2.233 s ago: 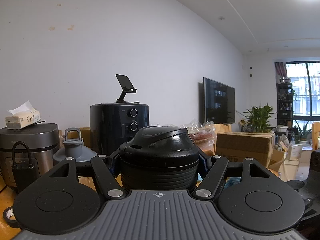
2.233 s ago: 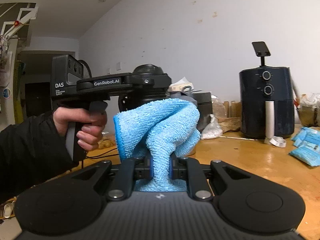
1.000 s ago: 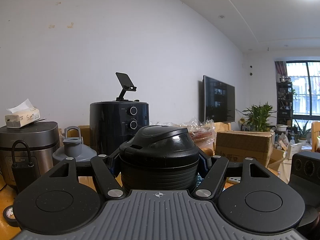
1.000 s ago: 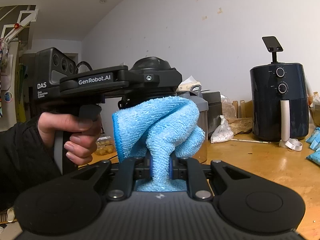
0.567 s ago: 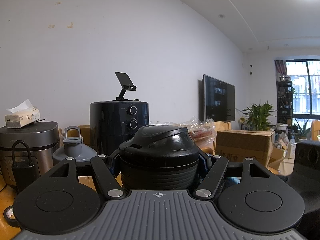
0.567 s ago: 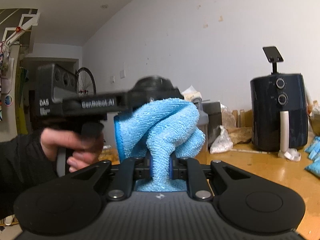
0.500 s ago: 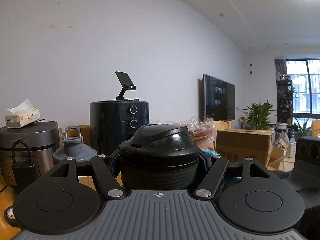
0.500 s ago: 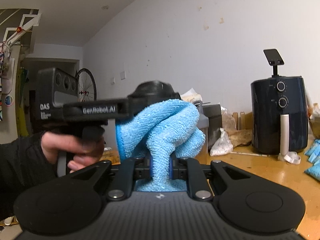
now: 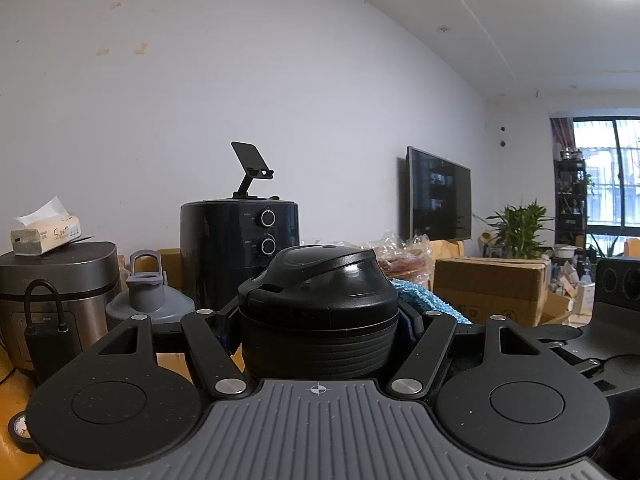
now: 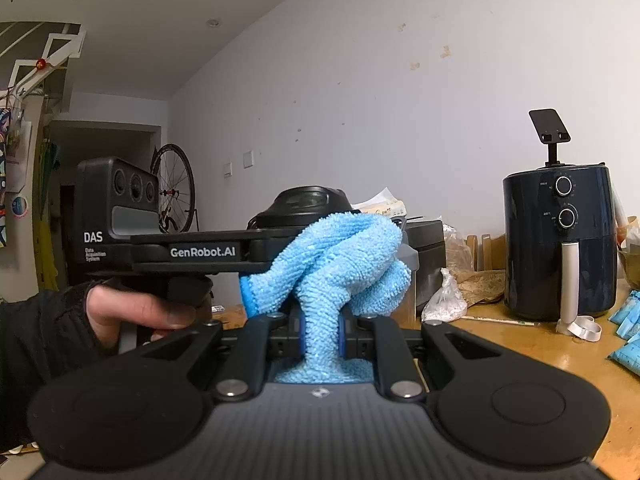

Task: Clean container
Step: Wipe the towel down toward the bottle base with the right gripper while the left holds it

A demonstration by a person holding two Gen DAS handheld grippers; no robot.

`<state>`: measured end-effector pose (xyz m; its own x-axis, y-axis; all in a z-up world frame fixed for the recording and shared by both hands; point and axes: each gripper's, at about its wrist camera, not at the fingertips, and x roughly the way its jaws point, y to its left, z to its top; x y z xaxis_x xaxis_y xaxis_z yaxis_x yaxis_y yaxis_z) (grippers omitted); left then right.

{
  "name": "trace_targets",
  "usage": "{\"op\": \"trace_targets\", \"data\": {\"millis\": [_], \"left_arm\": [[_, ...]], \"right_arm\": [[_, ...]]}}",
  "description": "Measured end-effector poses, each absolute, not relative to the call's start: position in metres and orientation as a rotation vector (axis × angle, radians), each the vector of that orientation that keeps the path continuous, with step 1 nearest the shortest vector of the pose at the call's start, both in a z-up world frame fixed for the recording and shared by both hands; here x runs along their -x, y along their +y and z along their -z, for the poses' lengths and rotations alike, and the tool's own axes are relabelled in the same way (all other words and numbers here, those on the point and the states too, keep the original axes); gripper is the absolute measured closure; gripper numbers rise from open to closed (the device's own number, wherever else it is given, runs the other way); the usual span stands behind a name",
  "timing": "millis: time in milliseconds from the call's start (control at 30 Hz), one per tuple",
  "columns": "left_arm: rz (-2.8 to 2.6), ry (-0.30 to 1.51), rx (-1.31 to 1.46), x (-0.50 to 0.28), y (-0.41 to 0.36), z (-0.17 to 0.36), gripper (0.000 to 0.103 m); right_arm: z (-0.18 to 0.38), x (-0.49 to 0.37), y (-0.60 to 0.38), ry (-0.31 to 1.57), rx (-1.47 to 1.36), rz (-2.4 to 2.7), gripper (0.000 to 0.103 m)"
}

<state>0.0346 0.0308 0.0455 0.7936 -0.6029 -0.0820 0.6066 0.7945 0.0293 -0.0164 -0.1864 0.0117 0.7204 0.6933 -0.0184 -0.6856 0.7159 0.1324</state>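
My left gripper [image 9: 318, 334] is shut on a container with a black domed lid [image 9: 320, 280], held upright with its ribbed collar between the jaws. My right gripper [image 10: 320, 336] is shut on a bunched blue microfibre cloth [image 10: 340, 256]. The cloth presses against the side of the container lid [image 10: 308, 204], just below its dome. From the left wrist view the blue cloth [image 9: 424, 300] peeks out at the lid's right side. A hand [image 10: 136, 312] in a black sleeve grips the left gripper's handle. The container's body below the lid is hidden.
On the wooden table [image 10: 520, 352] stand a dark air fryer [image 10: 560, 248] with a phone stand on top, a rice cooker [image 9: 56, 280] and a grey bottle lid [image 9: 146, 300]. Blue packets [image 10: 628, 340] lie at the right edge. A cardboard box [image 9: 492, 288] sits further back.
The right gripper has brought the cloth closer to the lid, and blue cloth now shows beside the lid in the left wrist view. The left gripper and container stayed still.
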Motion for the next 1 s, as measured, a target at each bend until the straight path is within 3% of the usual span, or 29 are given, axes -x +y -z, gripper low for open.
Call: {"op": "trace_targets", "data": {"millis": [1000], "left_arm": [[0.651,0.069,-0.057,-0.037,0.032,-0.042,0.035]], "right_arm": [[0.070,0.003,-0.176,0.302,-0.054,-0.764,0.095]]}}
